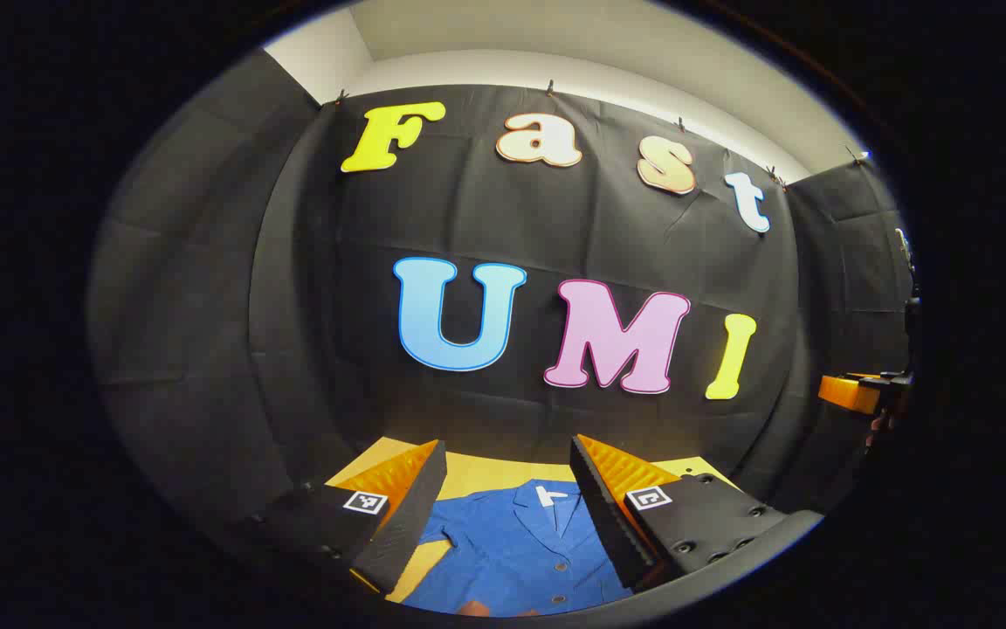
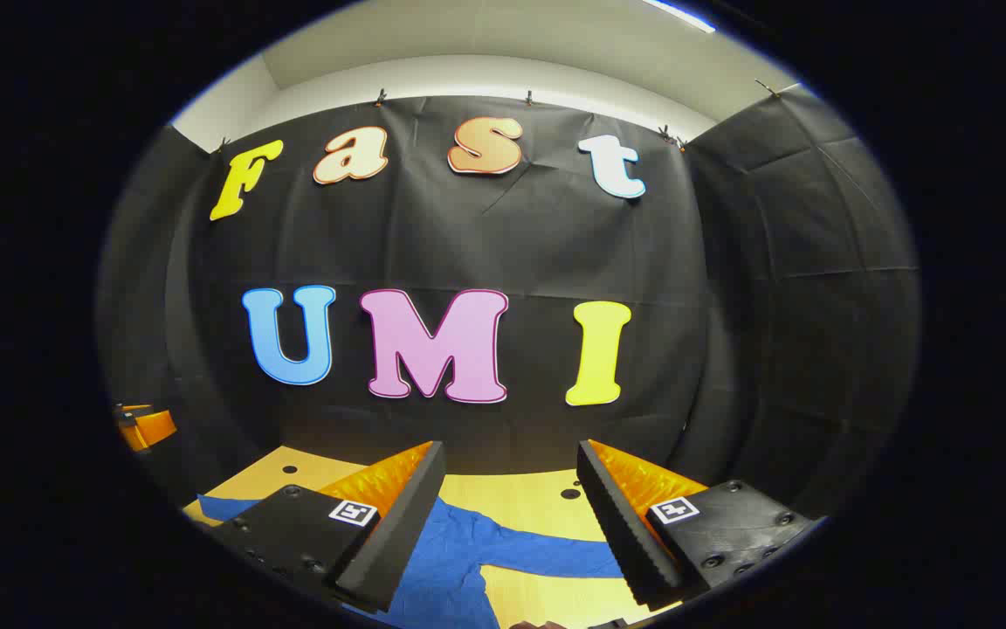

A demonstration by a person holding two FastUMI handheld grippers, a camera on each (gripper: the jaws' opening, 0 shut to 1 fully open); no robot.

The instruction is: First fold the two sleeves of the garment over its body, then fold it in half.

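Note:
A blue button-up shirt lies flat on the wooden table, collar toward the far wall. My left gripper hangs open above its collar and chest, nothing between the fingers. In the right gripper view the shirt's body and one sleeve stretch across the table, the sleeve spread out to the right. My right gripper is open above that sleeve and holds nothing. The other gripper shows at the right edge of the left gripper view, and again at the left edge of the right gripper view.
Black cloth walls close the booth at the back and on both sides, right behind the table's far edge. A small dark hole marks the tabletop beyond the sleeve. Bare wood lies around the shirt.

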